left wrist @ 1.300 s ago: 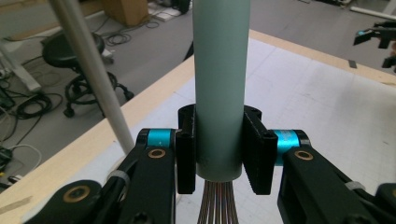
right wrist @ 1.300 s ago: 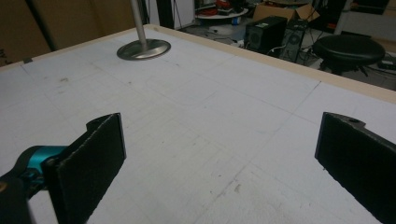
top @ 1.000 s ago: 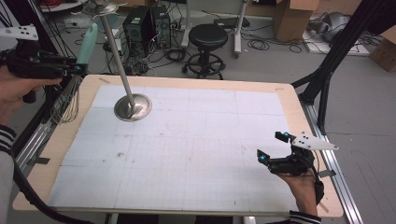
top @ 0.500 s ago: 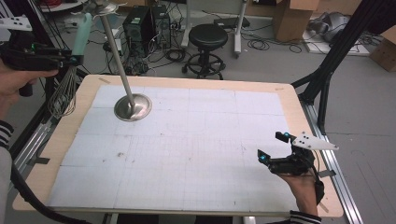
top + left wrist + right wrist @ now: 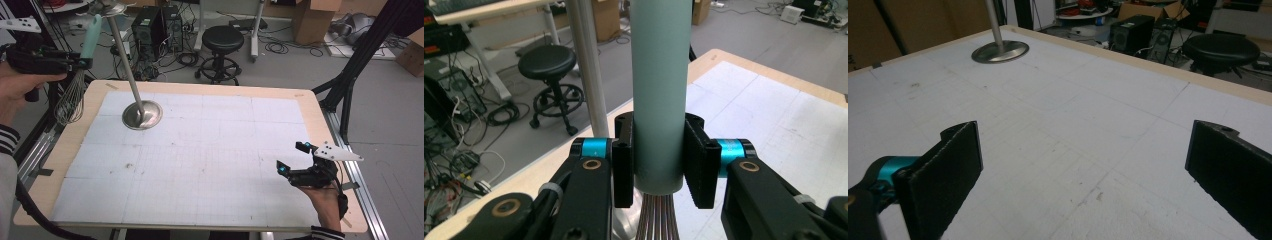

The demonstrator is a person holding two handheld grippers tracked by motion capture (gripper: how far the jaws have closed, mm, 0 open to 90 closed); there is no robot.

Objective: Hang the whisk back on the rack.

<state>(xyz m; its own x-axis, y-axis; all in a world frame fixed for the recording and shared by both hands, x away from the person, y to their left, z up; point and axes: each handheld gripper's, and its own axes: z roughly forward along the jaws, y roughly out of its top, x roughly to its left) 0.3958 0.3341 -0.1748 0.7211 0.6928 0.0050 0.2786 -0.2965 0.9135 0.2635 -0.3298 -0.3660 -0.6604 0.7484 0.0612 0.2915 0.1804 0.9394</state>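
A person's left gripper (image 5: 80,64) holds a whisk (image 5: 75,87) by its pale green handle (image 5: 659,90), jaws clamped on either side of it, off the table's (image 5: 310,107) left edge and beside a metal stand (image 5: 131,75). The whisk hangs upright, wire loops (image 5: 69,102) pointing down and clear of the white mat (image 5: 200,160). At the near right corner, the right gripper (image 5: 292,162) sits low over the mat with its jaws wide apart and nothing between them.

The smooth, round handle looks prone to slipping or swinging between the flat pads if the hand tilts or moves fast. The stand's pole (image 5: 586,70) rises close beside the handle, so a sideways sweep toward the table could knock it and rock its round base (image 5: 142,115). The dangling wires could also catch the table's wooden rim on the way in.

Compared with a second ago, the whisk is a little farther left and slightly lower, its loops now hanging outside the table's edge, and the left hand has drawn back with it. The grip on the handle is unchanged. The right gripper and the stand stay where they were.
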